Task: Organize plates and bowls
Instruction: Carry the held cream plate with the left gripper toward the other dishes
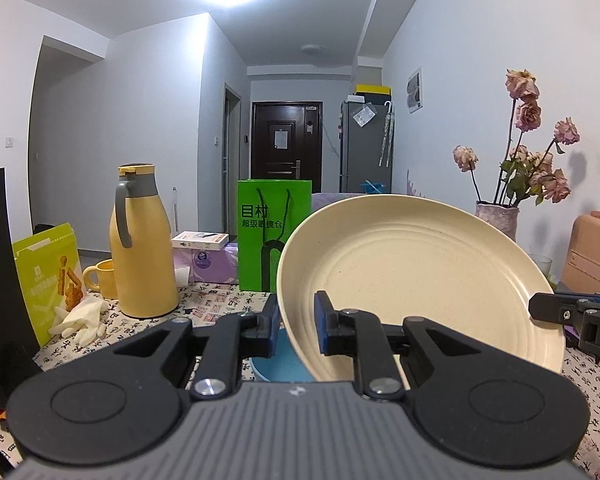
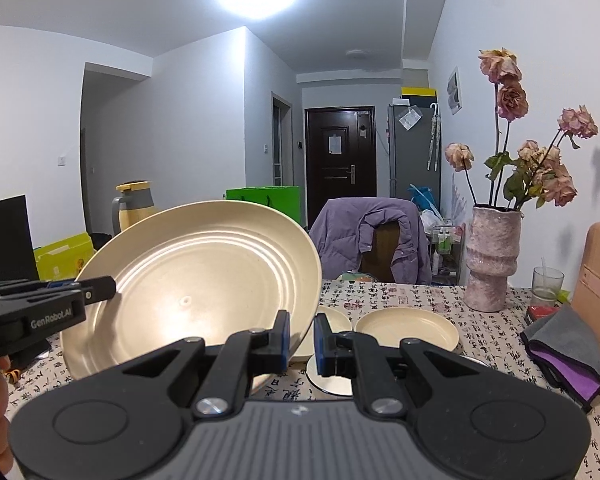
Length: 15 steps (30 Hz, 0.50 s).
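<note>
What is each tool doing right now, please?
Left tool: closed on the rim of the cream plate.
Right tool: closed on the same plate's opposite rim.

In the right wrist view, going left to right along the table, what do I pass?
Left claw → held plate → cream dish → pink vase → glass → grey cloth.

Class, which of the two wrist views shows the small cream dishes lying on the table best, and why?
The right wrist view. There two small cream dishes lie on the patterned table in front of the pink vase, one partly hidden behind the held plate. In the left wrist view the plate fills that side and no small dishes show.
</note>
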Each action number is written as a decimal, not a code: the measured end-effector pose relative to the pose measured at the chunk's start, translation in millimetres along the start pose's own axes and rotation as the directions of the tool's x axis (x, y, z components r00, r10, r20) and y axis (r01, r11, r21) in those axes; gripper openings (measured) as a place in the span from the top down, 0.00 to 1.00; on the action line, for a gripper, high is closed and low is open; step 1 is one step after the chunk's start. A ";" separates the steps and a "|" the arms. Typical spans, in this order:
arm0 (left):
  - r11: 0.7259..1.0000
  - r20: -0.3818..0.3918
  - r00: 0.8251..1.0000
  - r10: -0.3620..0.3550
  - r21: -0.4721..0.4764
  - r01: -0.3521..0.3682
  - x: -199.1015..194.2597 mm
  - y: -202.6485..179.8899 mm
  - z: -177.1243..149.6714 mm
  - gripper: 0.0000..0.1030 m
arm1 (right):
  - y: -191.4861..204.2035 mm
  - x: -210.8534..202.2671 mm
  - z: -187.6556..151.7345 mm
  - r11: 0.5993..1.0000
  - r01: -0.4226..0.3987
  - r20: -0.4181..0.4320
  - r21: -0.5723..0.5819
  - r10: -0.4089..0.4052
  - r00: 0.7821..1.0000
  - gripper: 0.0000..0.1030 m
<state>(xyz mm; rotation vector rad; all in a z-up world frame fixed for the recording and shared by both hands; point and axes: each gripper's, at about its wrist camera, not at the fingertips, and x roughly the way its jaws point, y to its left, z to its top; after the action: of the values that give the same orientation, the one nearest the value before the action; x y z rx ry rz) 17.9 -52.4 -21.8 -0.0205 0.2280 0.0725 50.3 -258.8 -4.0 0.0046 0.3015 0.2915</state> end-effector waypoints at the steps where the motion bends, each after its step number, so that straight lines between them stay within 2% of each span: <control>1: 1.000 -0.001 1.000 -0.001 0.000 0.001 -0.7 -0.6 -0.9 0.83 | -0.8 -1.3 -1.7 1.000 0.000 0.000 0.002 0.000 1.000 0.88; 15: 0.999 -0.033 0.999 -0.036 0.013 0.037 -3.5 -13.1 -20.3 0.83 | -14.0 -14.6 -26.8 0.999 0.017 -0.015 0.045 -0.016 1.000 0.88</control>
<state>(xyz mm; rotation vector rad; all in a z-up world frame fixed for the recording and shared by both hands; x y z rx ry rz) 10.9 -66.3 -40.6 -0.0124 0.2607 0.0341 33.1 -277.4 -26.0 0.0445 0.3224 0.2687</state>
